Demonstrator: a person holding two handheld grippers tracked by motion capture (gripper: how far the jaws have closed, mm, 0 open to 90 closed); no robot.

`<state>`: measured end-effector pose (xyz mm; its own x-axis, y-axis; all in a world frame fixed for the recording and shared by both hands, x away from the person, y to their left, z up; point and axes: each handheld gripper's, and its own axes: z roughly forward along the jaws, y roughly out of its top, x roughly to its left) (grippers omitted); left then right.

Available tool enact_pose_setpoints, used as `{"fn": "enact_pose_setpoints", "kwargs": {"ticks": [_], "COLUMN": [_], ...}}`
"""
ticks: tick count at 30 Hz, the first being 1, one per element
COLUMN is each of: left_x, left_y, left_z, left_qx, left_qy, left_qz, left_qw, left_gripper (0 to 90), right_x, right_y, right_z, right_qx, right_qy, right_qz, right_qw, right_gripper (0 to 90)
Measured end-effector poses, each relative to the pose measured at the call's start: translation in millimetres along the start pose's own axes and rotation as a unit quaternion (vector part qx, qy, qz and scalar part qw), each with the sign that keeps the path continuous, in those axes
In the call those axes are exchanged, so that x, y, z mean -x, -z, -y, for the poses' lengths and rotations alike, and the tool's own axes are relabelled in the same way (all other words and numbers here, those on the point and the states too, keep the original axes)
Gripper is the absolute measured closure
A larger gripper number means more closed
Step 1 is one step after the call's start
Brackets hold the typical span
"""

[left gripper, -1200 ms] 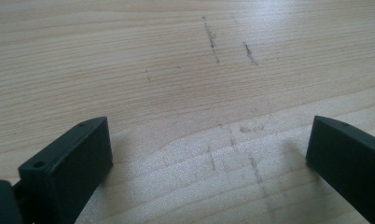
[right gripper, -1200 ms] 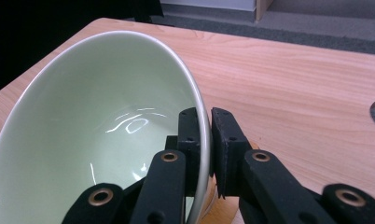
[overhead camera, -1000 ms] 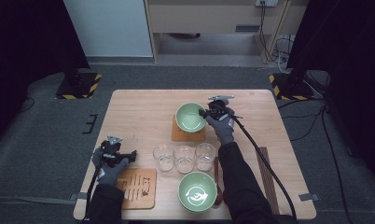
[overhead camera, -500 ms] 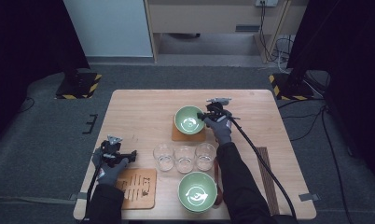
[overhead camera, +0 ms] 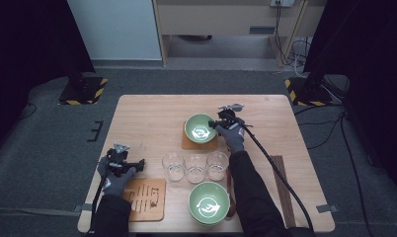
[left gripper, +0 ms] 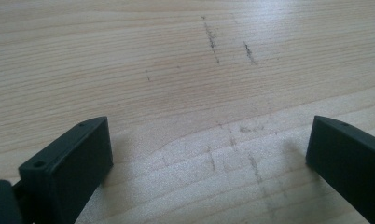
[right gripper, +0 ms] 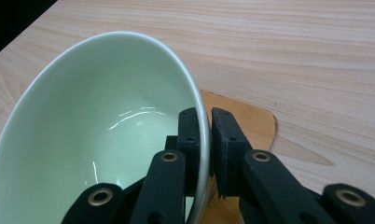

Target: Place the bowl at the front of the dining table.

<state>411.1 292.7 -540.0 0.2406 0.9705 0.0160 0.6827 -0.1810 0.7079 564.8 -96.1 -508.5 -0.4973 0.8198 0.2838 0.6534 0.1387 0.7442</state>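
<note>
A pale green bowl sits over a brown wooden coaster near the table's middle. My right gripper is shut on its right rim; in the right gripper view one jaw is inside the green bowl and one outside, above the coaster. My left gripper rests low at the table's left front and stands open. In the left gripper view its fingers are wide apart over bare wood.
Three clear glasses stand in a row in front of the coaster. A second green bowl sits at the front edge. A brown patterned mat lies at the front left, dark chopsticks at the right.
The bowl and my right gripper have shifted slightly left and settled over the coaster. The left gripper has stayed in place.
</note>
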Motion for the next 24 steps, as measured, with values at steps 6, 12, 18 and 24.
{"fn": "enact_pose_setpoints", "kwargs": {"ticks": [6, 12, 18, 24], "left_x": [0.0, 0.0, 0.0, 0.0], "left_y": [0.0, 0.0, 0.0, 0.0], "left_z": [0.0, 0.0, 0.0, 0.0], "left_qx": [0.0, 0.0, 0.0, 0.0], "left_qy": [0.0, 0.0, 0.0, 0.0], "left_qz": [0.0, 0.0, 0.0, 0.0], "left_qw": [1.0, 1.0, 1.0, 1.0], "left_gripper": [0.0, 0.0, 0.0, 0.0], "right_x": [1.7, 1.2, 0.0, 0.2], "right_y": [-1.3, -3.4, -6.4, -10.0], "right_z": [-0.2, -0.3, -1.2, -0.6], "right_qx": [-0.001, 0.002, 0.006, 0.002], "right_qy": [-0.005, -0.006, -0.005, -0.005], "right_qz": [0.001, 0.003, 0.006, 0.013], "right_qw": [1.0, 1.0, 1.0, 0.9999], "right_gripper": [82.9, 82.2, 81.4, 77.2]}}
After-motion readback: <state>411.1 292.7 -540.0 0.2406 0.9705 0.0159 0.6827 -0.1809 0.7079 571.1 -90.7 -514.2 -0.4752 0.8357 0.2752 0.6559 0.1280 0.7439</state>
